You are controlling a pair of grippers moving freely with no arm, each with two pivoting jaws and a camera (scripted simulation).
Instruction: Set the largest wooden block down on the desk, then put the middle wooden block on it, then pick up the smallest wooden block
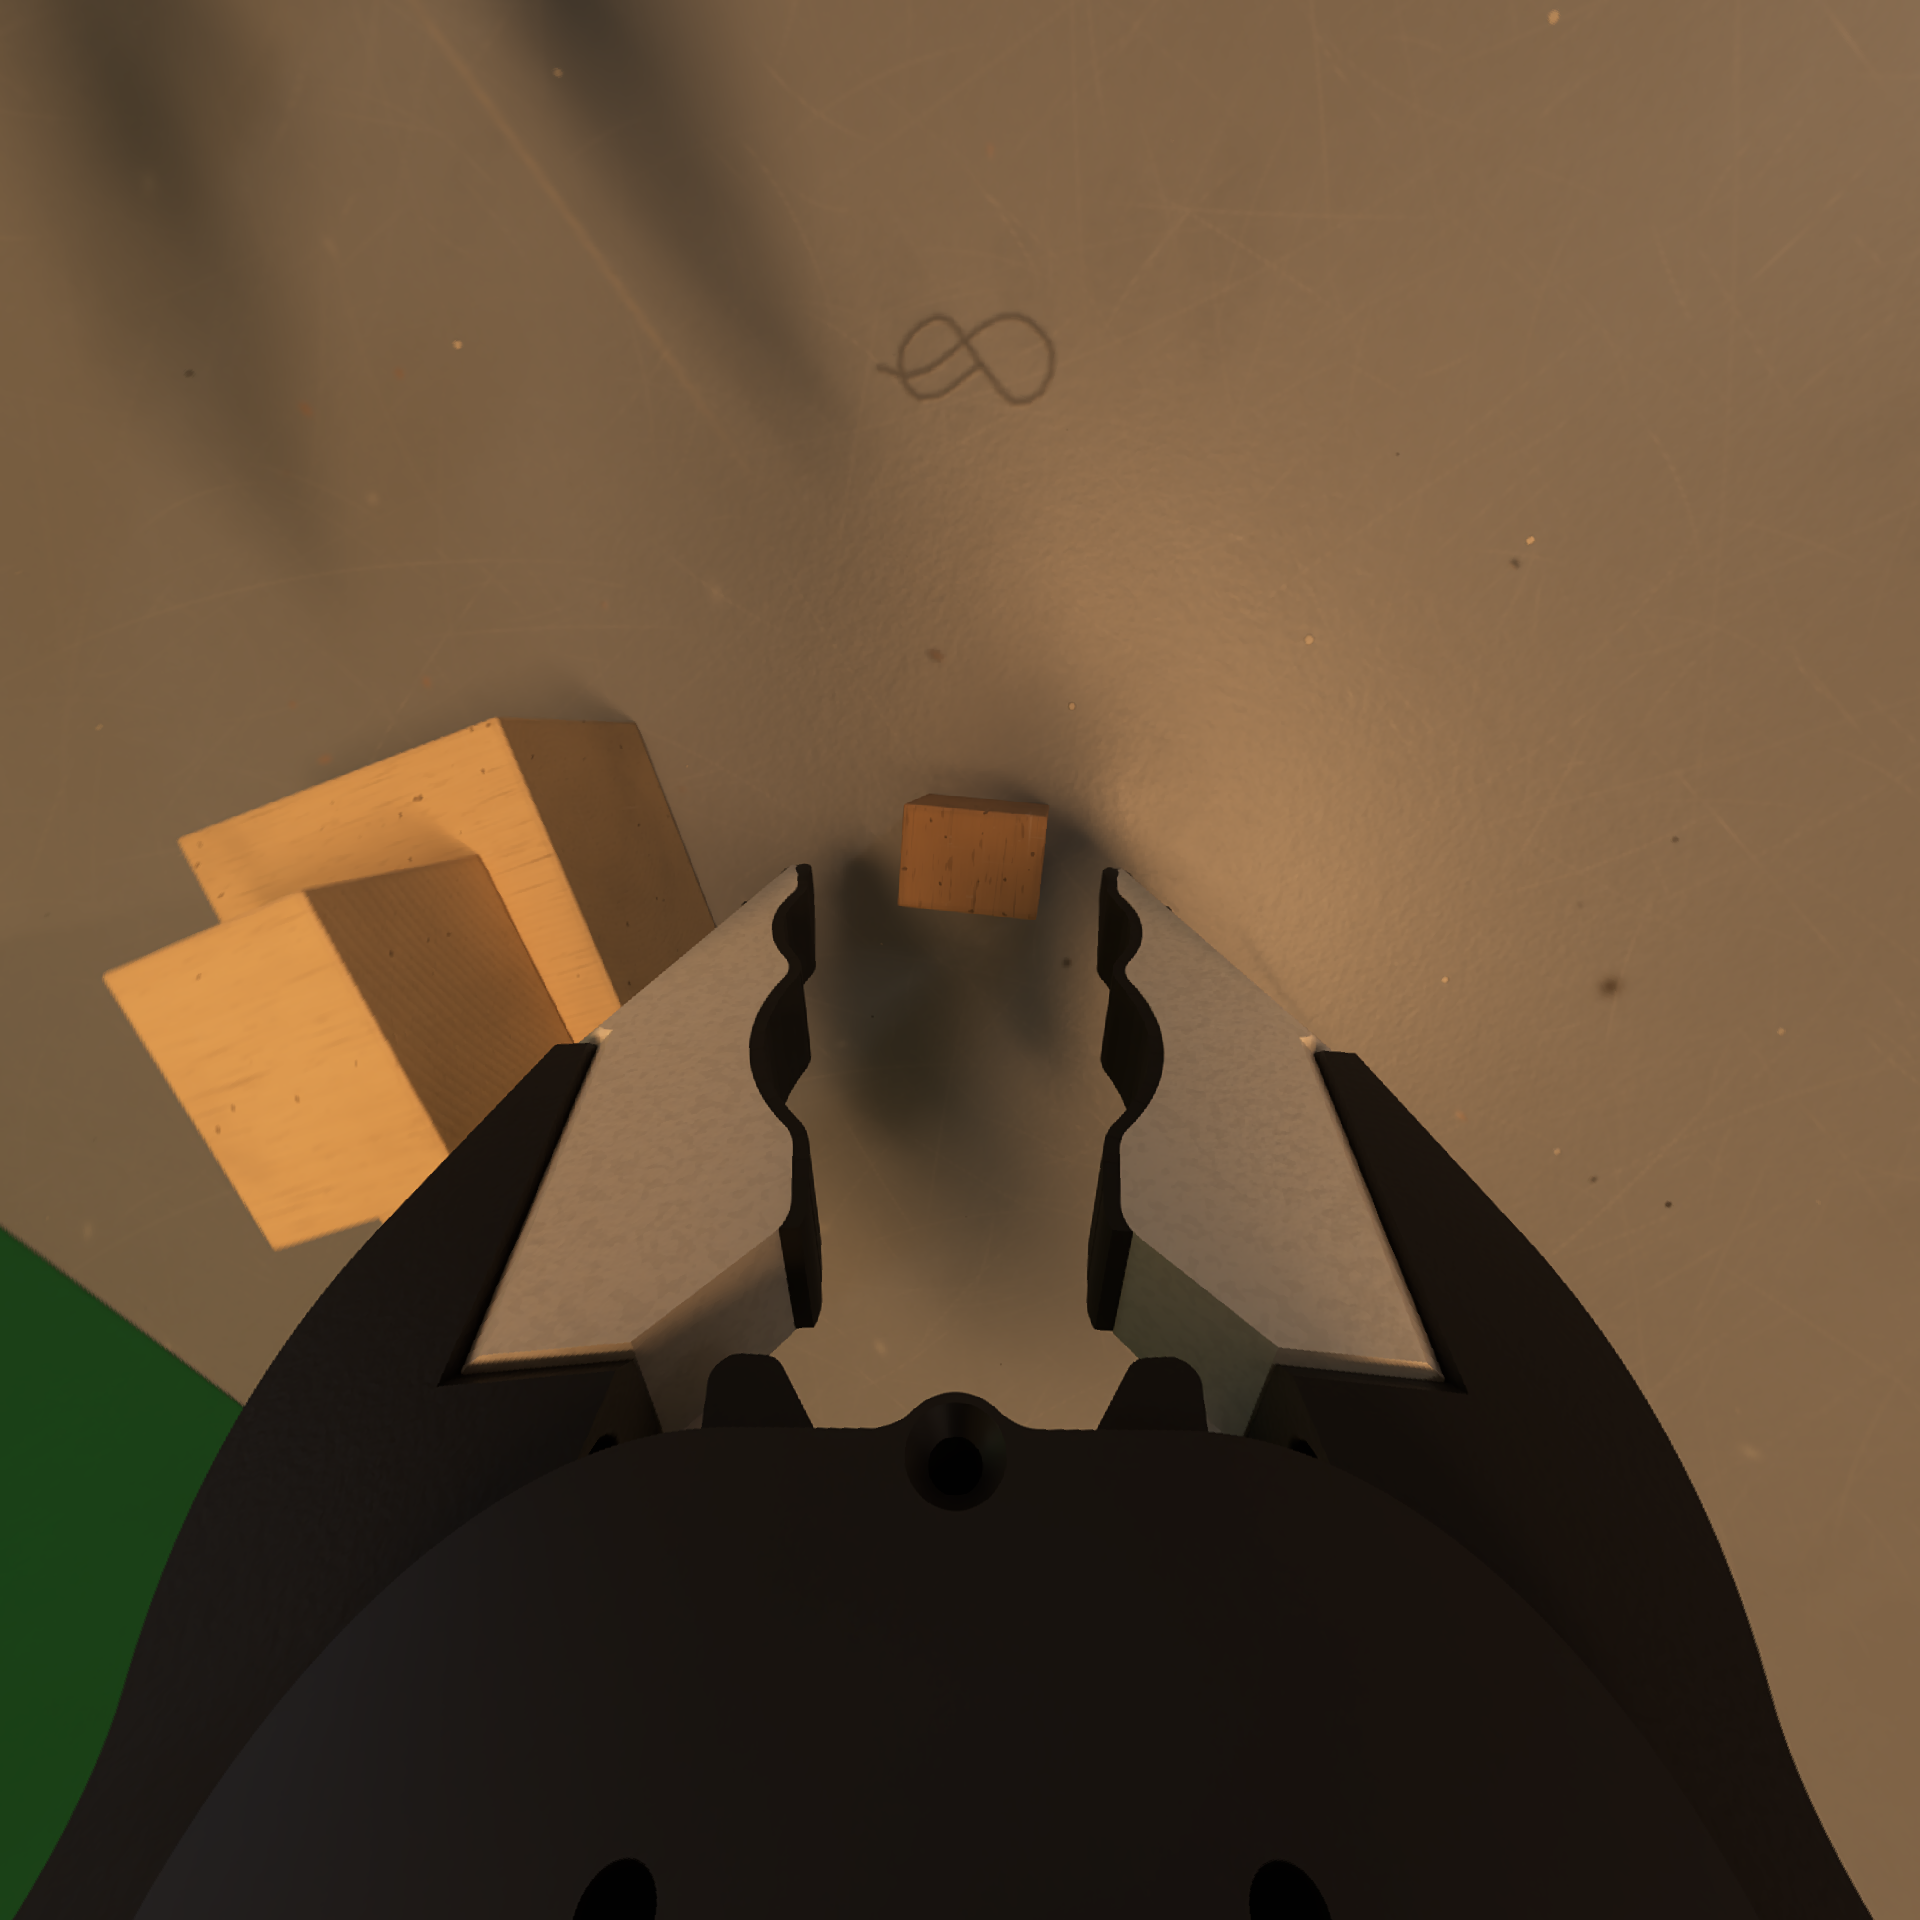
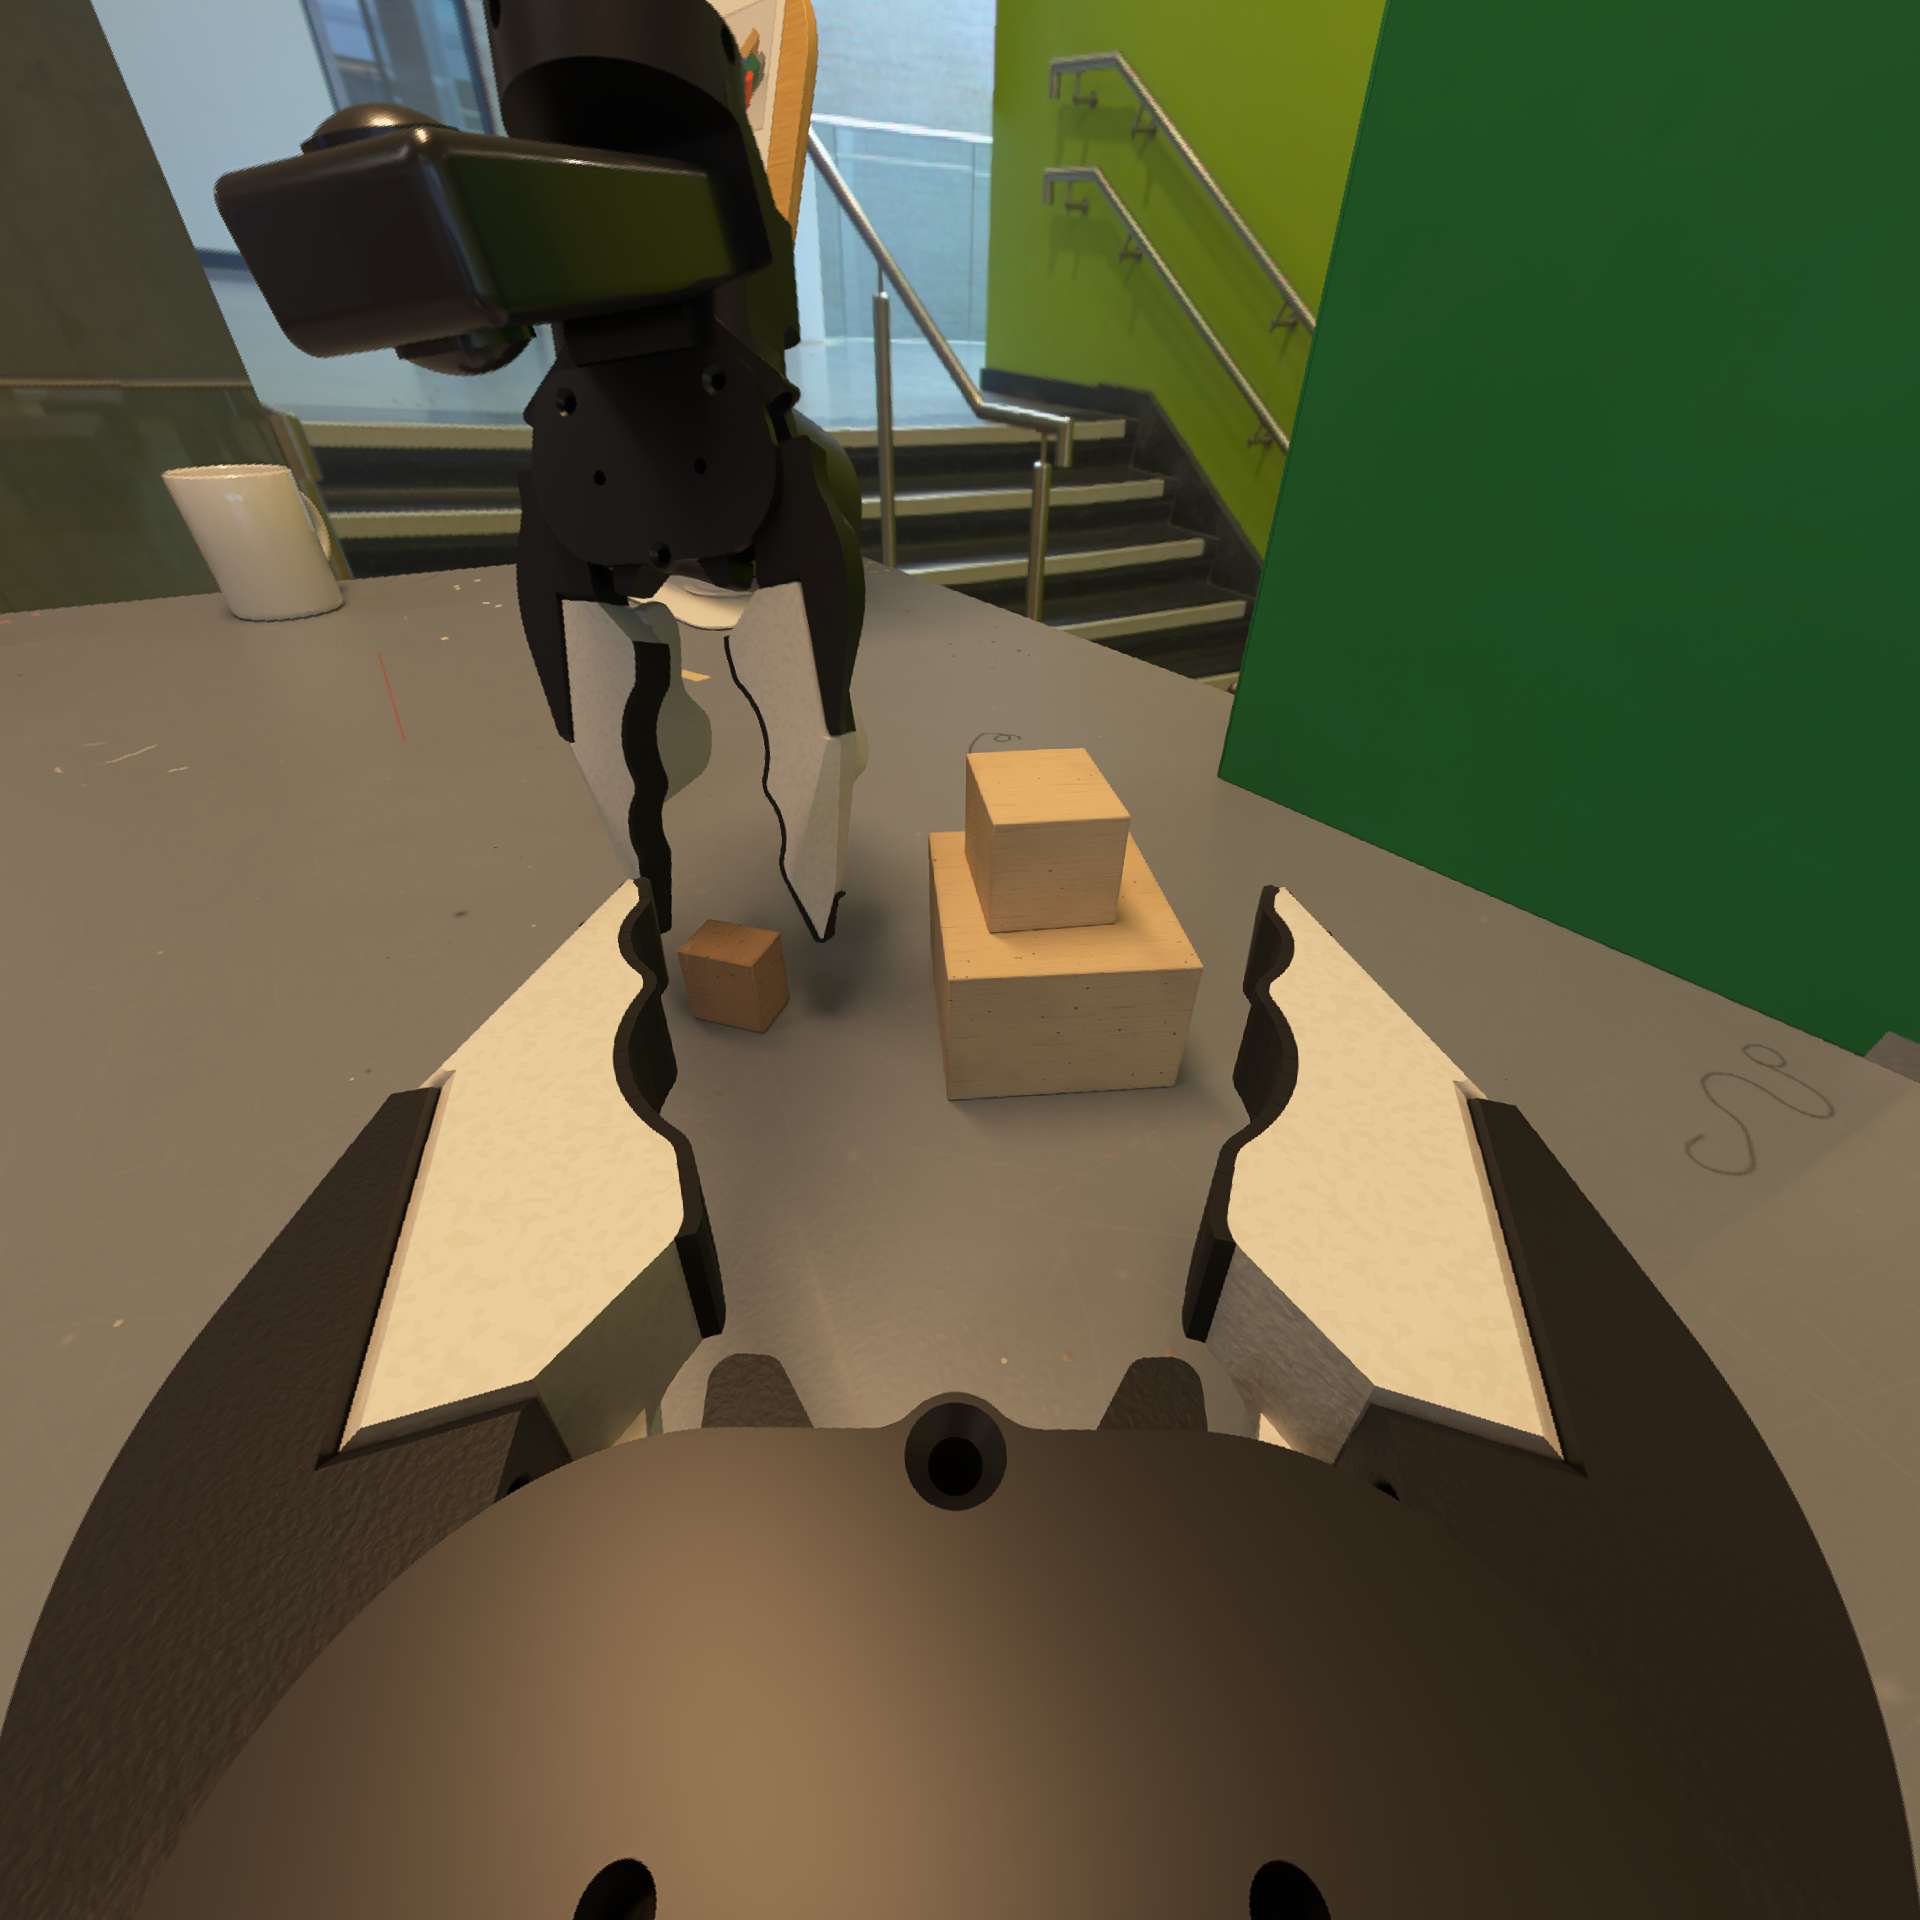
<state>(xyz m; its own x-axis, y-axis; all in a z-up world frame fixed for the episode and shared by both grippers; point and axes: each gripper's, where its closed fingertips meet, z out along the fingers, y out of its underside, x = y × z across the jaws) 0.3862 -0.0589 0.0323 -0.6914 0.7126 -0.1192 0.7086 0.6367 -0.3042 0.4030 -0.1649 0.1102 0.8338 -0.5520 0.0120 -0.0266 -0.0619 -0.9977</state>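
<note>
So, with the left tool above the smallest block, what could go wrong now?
1. The smallest block looks slightly off centre in the open left tool; one fingertip could push it aside.
2. The stack, middle block on largest block, stands close; a sideways move might bump it.

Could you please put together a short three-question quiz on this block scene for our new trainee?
1. True or false: the middle block already sits on the largest block.
2. Which gripper hangs above the smallest block? A) left gripper B) right gripper
3. Fill in: the white ____ stands at the far side of the desk.

Key
1. True; the two make a stack beside the green panel.
2. A; its open jaws point down at the block, not yet around it. The right gripper is open too, farther back.
3. mug
</note>
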